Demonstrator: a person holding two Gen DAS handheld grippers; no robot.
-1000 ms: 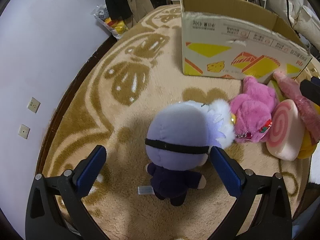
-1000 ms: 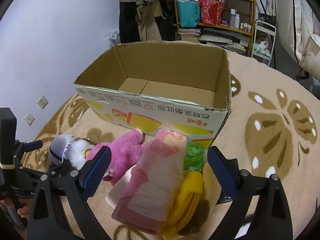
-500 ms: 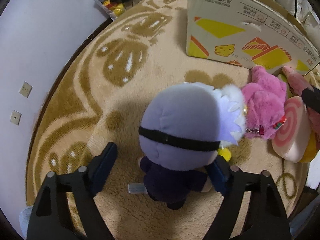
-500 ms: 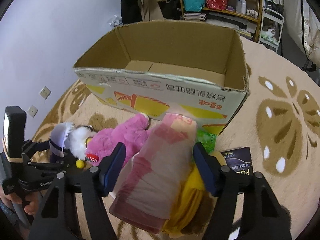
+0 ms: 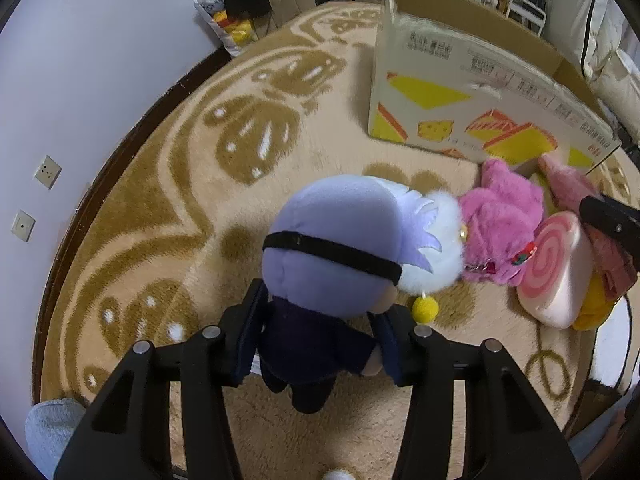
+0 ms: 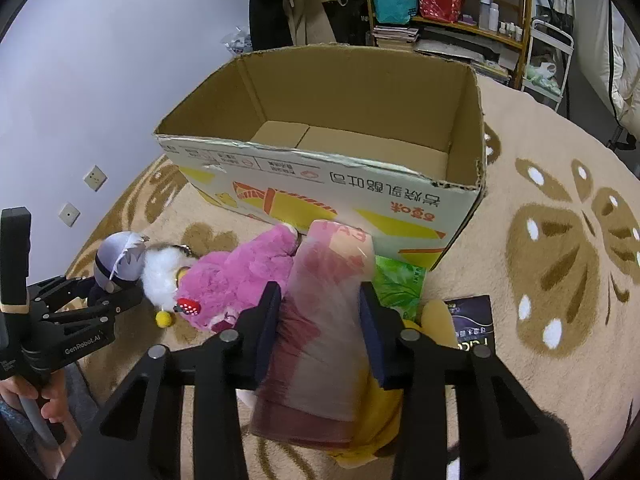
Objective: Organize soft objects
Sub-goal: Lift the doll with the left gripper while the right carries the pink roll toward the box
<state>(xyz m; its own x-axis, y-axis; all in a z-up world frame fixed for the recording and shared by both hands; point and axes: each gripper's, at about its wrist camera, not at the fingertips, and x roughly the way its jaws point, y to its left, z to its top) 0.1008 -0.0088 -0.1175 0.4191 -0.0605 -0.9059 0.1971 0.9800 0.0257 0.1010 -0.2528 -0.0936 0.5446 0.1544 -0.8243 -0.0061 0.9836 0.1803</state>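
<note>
Floor: a round tan rug [image 5: 168, 208] with brown leaf shapes, against a pale wall; shelves and hung coats behind. Item one, a cardboard box [image 6: 352, 184], open at the top and bare inside, standing in the middle of the rug, which I take to be where the soft things go. Item two, a doll [image 5: 332, 248] with a lilac head, black band and dark suit, sitting upright on the rug in front of the box; my left claw [image 5: 320, 344] is clenched on its small body below the head, since the head looks too wide for the pads. Item three, a long pink pillow [image 6: 324, 320] in a clear wrap, leaning on the pile just before the box; my right claw [image 6: 320, 336] is clamped across its middle, where it should carry level. Items not held: a pink fluffy toy [image 6: 240, 284] between doll and pillow, touching both; a swirl cushion [image 5: 556, 276]; a yellow toy [image 6: 436, 320] under the pillow; a green packet [image 6: 400, 284]; a dark booklet [image 6: 472, 324] flat on the rug.
</note>
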